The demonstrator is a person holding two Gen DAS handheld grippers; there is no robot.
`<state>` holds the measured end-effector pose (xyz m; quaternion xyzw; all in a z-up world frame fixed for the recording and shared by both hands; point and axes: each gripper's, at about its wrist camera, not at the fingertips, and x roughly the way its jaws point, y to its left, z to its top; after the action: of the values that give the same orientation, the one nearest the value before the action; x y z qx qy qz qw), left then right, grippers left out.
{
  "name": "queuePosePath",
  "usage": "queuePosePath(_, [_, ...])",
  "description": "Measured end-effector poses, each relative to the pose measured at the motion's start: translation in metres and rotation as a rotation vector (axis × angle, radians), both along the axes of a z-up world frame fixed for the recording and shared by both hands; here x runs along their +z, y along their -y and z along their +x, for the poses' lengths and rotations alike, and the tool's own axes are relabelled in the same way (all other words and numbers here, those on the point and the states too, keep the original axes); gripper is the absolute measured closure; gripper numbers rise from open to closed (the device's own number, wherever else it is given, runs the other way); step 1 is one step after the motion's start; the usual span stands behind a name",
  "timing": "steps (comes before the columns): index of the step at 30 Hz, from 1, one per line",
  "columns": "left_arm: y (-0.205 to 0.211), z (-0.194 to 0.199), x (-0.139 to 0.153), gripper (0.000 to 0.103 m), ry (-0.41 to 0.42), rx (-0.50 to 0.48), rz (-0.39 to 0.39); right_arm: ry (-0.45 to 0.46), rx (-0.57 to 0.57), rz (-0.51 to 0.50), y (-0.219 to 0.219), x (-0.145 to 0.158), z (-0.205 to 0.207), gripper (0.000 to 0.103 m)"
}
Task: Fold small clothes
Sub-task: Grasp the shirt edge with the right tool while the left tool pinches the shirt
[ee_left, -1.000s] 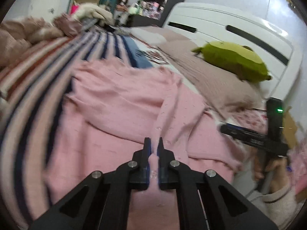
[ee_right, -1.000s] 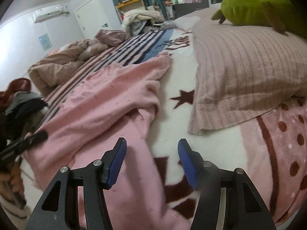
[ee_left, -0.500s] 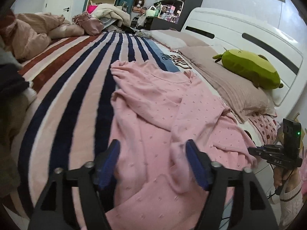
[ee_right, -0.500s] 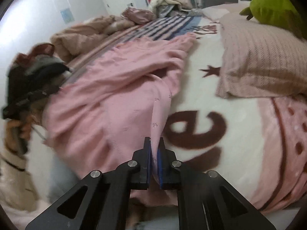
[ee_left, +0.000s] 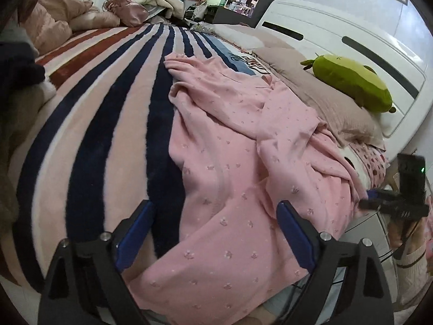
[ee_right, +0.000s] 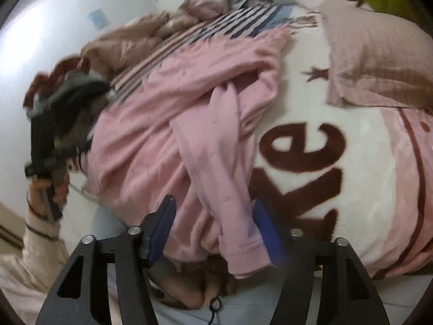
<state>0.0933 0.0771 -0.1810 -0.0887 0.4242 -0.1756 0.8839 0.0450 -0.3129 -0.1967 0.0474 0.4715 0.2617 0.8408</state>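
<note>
A pink dotted garment [ee_left: 232, 146] lies rumpled across the bed, its near part hanging over the bed's edge. My left gripper [ee_left: 216, 233] is open and empty above the garment's near hem. In the right wrist view the same garment [ee_right: 176, 108] lies bunched, with a sleeve [ee_right: 222, 178] draped toward the edge. My right gripper [ee_right: 213, 227] is open, its fingers on either side of the sleeve's cuff. The right gripper also shows at the right edge of the left wrist view [ee_left: 395, 205].
A striped blanket [ee_left: 102, 113] covers the bed's left part. A beige pillow [ee_left: 324, 100] with a green plush toy [ee_left: 351, 81] lies by the white headboard [ee_left: 338, 35]. A white blanket with brown letters [ee_right: 311, 149] lies right of the garment. Piled clothes [ee_left: 16, 62] sit at left.
Both grippers have let go of the garment: the left opened half a second ago and drew back, the right opened just now. The sleeve has dropped onto the bed's edge.
</note>
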Motion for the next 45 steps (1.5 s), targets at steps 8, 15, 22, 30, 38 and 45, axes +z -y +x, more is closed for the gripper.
queuePosePath(8, [0.026, 0.004, -0.008, 0.031, 0.001, -0.033, 0.037, -0.022, 0.032, 0.138, -0.010, -0.010, 0.019, 0.064])
queuePosePath(15, [0.039, 0.003, -0.002, 0.093, -0.012, -0.067, -0.003, 0.013, 0.023, 0.200, -0.022, -0.005, 0.037, 0.094])
queuePosePath(22, [0.029, -0.024, 0.022, 0.095, 0.046, -0.048, -0.083, 0.079, 0.046, 0.305, -0.016, 0.020, 0.017, 0.096])
queuePosePath(30, [0.026, -0.069, 0.073, 0.095, 0.152, -0.111, -0.149, 0.142, 0.096, 0.416, -0.004, 0.057, -0.023, 0.096])
queuePosePath(38, [0.027, -0.030, 0.109, 0.095, 0.231, -0.079, -0.100, 0.231, 0.011, 0.326, 0.005, 0.099, 0.002, 0.096])
queuePosePath(45, [0.042, 0.101, 0.091, 0.095, 0.150, -0.026, 0.032, 0.126, -0.122, 0.228, -0.007, 0.088, 0.118, 0.096])
